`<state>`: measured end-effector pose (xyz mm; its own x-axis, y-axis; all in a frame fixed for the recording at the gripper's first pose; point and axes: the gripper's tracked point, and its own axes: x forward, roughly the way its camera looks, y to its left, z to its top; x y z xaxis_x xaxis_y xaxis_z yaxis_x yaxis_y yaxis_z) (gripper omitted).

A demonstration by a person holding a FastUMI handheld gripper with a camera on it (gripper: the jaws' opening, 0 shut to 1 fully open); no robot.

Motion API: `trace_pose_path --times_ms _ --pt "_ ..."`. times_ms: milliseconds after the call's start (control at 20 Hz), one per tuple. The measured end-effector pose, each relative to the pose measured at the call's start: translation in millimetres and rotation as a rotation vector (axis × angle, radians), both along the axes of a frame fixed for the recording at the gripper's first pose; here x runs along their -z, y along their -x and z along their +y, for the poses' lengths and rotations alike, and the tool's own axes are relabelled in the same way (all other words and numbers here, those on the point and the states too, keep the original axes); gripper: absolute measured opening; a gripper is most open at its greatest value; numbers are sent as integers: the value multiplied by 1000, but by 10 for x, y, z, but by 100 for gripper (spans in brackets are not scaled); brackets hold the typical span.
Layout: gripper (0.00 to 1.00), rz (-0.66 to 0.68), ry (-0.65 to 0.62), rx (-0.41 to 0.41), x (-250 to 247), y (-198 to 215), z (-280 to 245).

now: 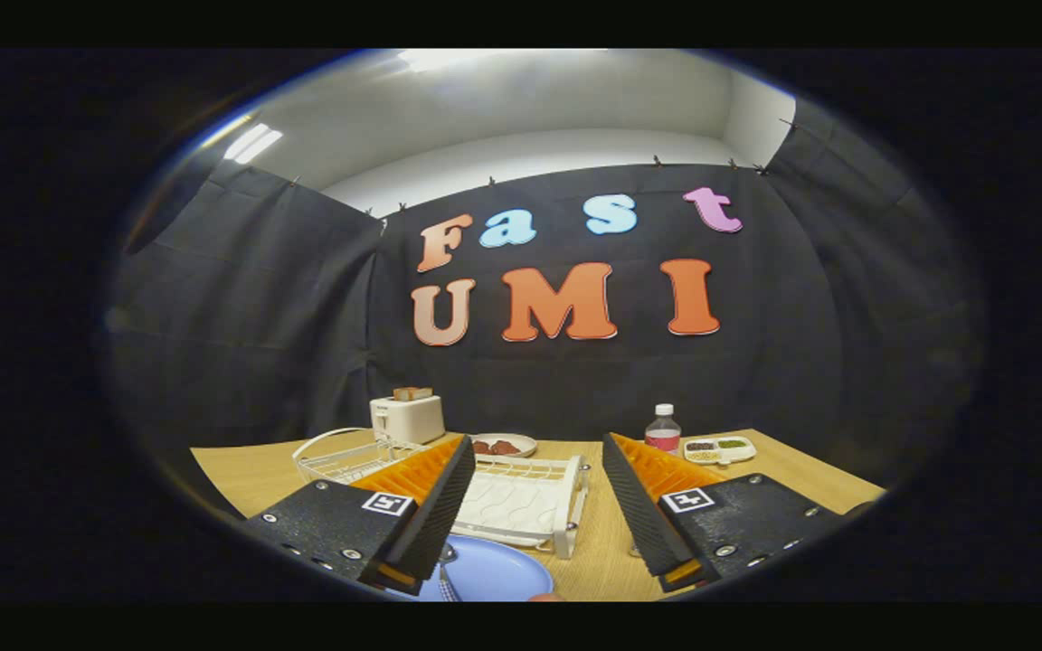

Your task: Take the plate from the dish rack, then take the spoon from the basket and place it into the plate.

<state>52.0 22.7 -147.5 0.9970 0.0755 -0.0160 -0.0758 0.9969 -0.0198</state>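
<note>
The blue plate [494, 574] lies flat on the wooden table [602, 551] nearest the camera, low between the two fingers. On its near-left part, just beside the left finger's tip, a spoon [446, 570] rests with its bowl on the plate and its handle running toward the camera; only part of it is visible.

The gripper [544, 506] stands wide apart, with nothing between the ribbed pads and nothing held. Neither finger touches the plate or the spoon.

Just ahead of the fingers, the white dish rack [525, 502] sits on the table with no plate in its slots. Behind the left finger stands a white wire basket [340, 457]; its contents cannot be made out. Farther back are a toaster [407, 416], a small plate of dark food [505, 445], a bottle with a white cap [663, 429] and a divided tray [720, 448].

Judgement: with the plate out of the rack and the spoon resting in it, both steps appear complete. The task looks to be at its finish. The next move calls only for drawing the open fingers clear without brushing the spoon handle or nudging the plate.
</note>
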Motion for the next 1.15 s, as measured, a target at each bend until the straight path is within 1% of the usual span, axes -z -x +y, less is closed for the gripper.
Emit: trace_pose_path --times_ms 150,700,1150 --pt "86 -14 26 38 -72 -15 -82" --pt "86 -44 31 46 -237 7 51" --pt "86 -36 62 81 -308 22 -60"
